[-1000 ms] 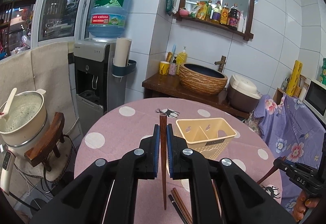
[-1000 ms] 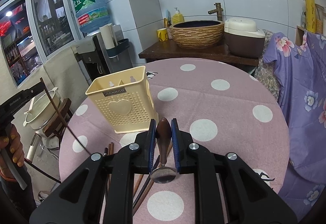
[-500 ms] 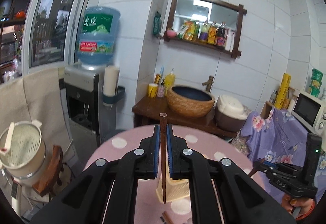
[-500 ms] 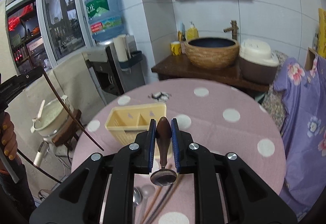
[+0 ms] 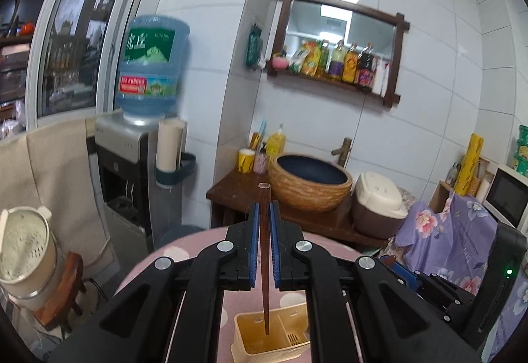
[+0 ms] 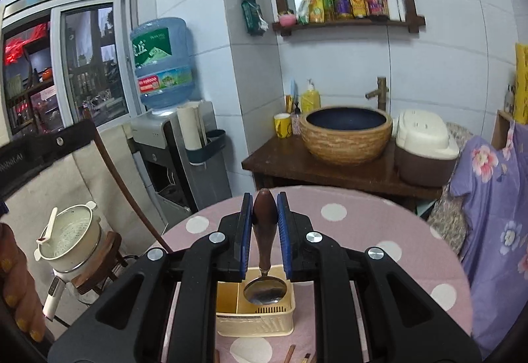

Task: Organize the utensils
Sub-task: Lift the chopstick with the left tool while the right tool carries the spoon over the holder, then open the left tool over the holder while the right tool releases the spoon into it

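Observation:
My left gripper (image 5: 263, 211) is shut on a dark wooden chopstick (image 5: 264, 260) that hangs tip-down over the left compartment of the cream utensil basket (image 5: 250, 338). My right gripper (image 6: 264, 203) is shut on the brown wooden handle of a metal spoon (image 6: 265, 288), whose bowl hangs over the right compartment of the same basket (image 6: 254, 317). The left gripper and its chopstick (image 6: 132, 198) also show at the left of the right wrist view. The right gripper's body (image 5: 462, 293) shows at the right of the left wrist view.
The basket stands on a round pink polka-dot table (image 6: 379, 231). More chopstick ends (image 6: 290, 353) lie on the table near its front. Behind are a wooden sink counter (image 6: 330, 168), a water dispenser (image 6: 171, 138) and a pot on a stool (image 6: 71, 244).
Both grippers have risen and tilted so the basket now lies below the hanging chopstick and spoon. The loose utensils on the table have mostly left view. Both grips are unchanged.

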`<state>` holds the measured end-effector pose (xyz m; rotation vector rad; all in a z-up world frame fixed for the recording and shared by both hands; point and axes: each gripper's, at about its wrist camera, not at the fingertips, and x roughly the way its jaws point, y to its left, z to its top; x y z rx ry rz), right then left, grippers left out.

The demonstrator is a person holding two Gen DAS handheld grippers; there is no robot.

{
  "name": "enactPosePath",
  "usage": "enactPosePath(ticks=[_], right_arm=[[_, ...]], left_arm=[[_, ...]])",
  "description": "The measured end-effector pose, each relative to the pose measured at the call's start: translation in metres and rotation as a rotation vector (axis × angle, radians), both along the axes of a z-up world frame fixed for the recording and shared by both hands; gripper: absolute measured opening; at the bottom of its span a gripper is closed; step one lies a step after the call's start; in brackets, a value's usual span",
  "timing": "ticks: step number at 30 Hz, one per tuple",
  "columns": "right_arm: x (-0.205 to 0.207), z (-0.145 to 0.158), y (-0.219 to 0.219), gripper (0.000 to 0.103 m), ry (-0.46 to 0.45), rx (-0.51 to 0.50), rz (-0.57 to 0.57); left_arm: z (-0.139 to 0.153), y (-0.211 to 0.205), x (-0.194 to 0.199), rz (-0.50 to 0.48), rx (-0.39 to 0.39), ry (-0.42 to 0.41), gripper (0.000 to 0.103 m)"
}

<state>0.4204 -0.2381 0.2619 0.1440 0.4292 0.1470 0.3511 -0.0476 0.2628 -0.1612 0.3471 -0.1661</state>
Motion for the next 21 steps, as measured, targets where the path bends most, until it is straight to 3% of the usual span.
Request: enactPosePath(ticks=[11, 15, 21], right_arm=[[0.016, -0.072, 0.013, 0.016, 0.116, -0.016, 0.011], [0.018, -0.085, 0.016, 0.016, 0.131, -0.030, 0.014], [0.020, -0.093, 0.014, 0.016, 0.125, -0.035, -0.002]], left_arm=[[-0.078, -0.004, 0.022, 0.005, 0.037, 0.139, 0.007], [-0.095, -0.003, 0.027, 0.009, 0.038, 0.180, 0.002], [-0.108, -0.001, 0.031, 0.014, 0.035, 0.209, 0.001]])
